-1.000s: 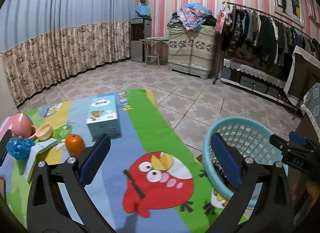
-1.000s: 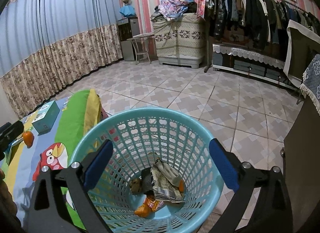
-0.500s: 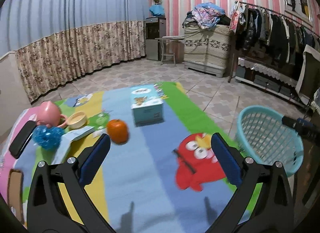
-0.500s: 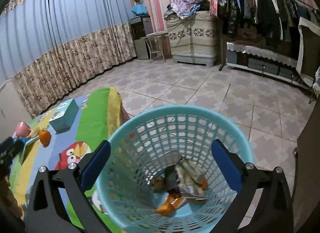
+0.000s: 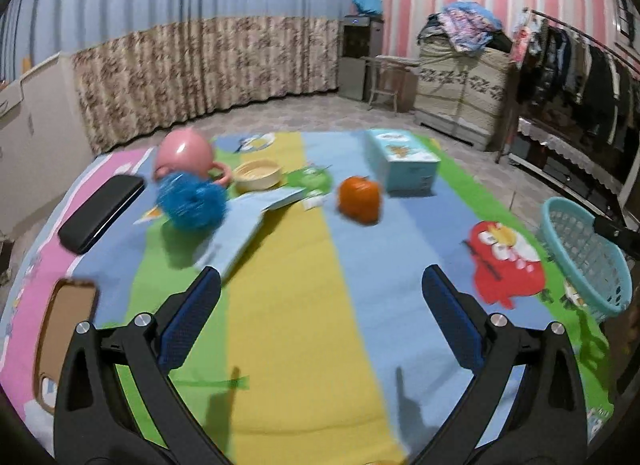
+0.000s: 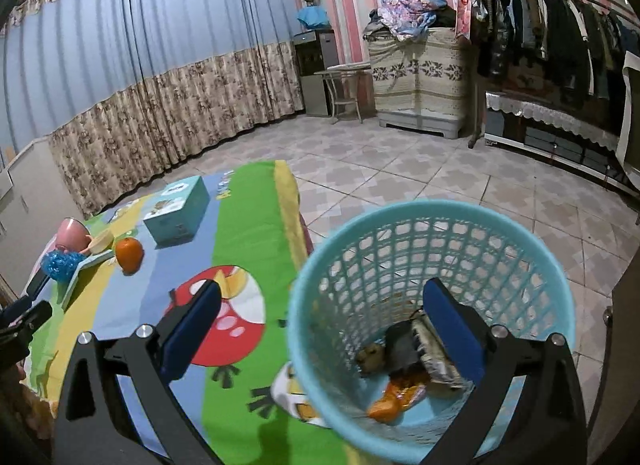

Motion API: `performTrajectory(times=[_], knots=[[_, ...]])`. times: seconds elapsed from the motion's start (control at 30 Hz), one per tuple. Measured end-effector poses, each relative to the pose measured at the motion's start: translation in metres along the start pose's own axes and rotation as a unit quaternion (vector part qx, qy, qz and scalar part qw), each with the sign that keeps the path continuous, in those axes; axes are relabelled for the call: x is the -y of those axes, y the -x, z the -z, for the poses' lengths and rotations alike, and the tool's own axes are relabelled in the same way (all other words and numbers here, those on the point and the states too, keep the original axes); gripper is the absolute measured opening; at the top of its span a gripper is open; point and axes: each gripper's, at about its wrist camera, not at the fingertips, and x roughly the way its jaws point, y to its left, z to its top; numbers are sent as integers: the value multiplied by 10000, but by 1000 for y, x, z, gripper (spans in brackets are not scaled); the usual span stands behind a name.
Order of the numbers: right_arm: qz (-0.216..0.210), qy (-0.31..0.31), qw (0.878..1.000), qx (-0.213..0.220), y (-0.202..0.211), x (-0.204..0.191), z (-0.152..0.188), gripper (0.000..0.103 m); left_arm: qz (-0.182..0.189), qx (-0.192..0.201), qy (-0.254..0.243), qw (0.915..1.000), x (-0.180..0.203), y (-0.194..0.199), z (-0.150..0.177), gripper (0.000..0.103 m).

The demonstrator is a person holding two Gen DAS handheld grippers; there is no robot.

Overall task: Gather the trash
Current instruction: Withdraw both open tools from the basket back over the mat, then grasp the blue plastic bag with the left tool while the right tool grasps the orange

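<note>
No legible text anywhere.

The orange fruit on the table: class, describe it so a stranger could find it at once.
Start at the colourful cartoon tablecloth. Near its middle, beside the pale blue tissue box, sits the round orange fruit. It is the only orange, ball-shaped thing there.

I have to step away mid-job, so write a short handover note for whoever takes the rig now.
Left gripper: open, empty, over the cartoon-print cloth.
Right gripper: open, empty, over the near rim of the light blue plastic mesh basket.
Done: crumpled wrappers and scraps lie in the basket.
Left: check the far end of the cloth near the blue mesh ball, open booklet and orange fruit for small paper scraps; blur hides detail.
</note>
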Motion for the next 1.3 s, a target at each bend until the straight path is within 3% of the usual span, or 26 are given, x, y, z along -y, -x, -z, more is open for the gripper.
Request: performTrajectory(times=[0.27,0.5,0.83,1.1,1.2,1.3], knots=[[57,133,9997,-220,-9,-26,8,99,-350,-149,284,9989,-53,-9,-6,97],[160,401,9984,-367,-16,-42,15,98,-662,-125,464,9966,-99,-29,-35,97],[317,517,9973,-411,-17,-53,20,99,-685,-269,475,9962,-107,-84,-61,94],[413,879,9935,-594,-24,-72,27,98,-497,-566,345,9966,-110,-109,-55,51],[384,993,9920,-674,-29,-82,26,98,-451,-499,392,9970,-114,-105,-55,40],[297,967,9920,-757,-34,-94,22,98,-477,-411,410,9972,-119,-99,-51,36]])
